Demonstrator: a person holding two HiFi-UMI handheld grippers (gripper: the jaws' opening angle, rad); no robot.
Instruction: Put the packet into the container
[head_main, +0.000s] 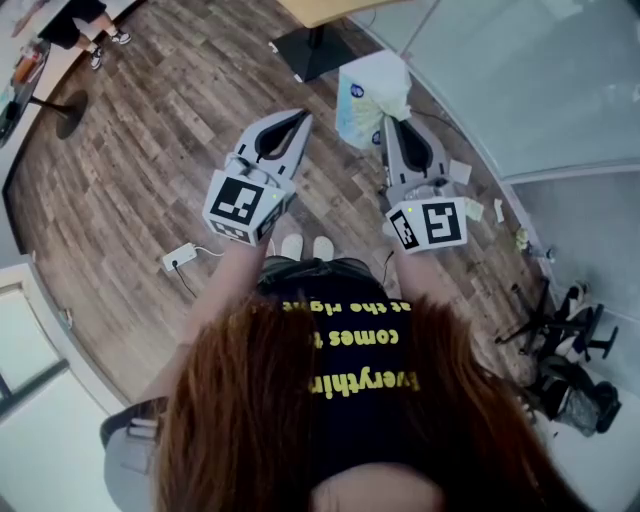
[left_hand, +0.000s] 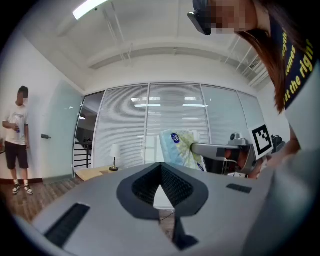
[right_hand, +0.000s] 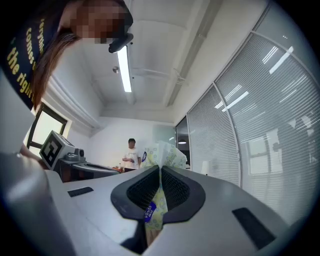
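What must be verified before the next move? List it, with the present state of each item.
1. Packet gripped: the right gripper is shut on the packet. Ok.
2. Grip depth: the packet runs down between the pads and sticks out past the tips. Ok.
3. Left gripper free: jaws together, nothing between them. Ok.
4. Grippers apart: in the head view the left gripper is held clear of the packet. Ok.
5. Container located: no view shows it. Not ok.
6. Way to the container clear: cannot tell until the container is in sight.
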